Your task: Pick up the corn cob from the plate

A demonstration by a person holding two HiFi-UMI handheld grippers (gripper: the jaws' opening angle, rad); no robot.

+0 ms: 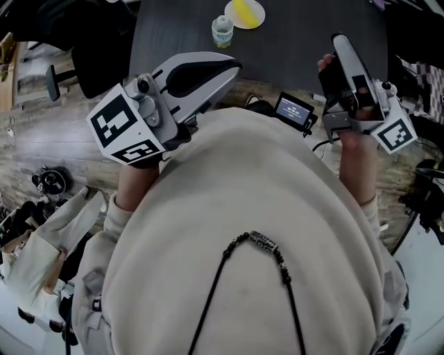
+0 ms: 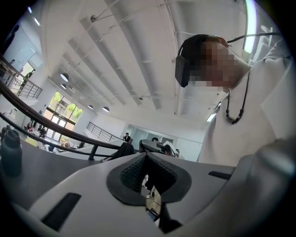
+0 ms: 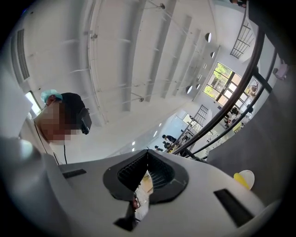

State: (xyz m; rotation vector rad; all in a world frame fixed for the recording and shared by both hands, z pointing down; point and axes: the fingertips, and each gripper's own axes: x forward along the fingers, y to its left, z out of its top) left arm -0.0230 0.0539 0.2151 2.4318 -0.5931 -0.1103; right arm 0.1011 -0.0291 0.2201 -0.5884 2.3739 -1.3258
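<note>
One bottle [image 1: 222,31], label unreadable, beside plate [image 1: 259,19]

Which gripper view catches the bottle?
The left gripper view: bottle at its far left edge. The right one shows the plate with corn cob, no bottle.

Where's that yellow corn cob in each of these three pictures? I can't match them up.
Head view: the corn cob lies on its plate, top centre.
Left gripper view: I cannot make it out; only the bottle shows, far left.
Right gripper view: the cob is at the lower right.
Shared landmark: the dark table.
</note>
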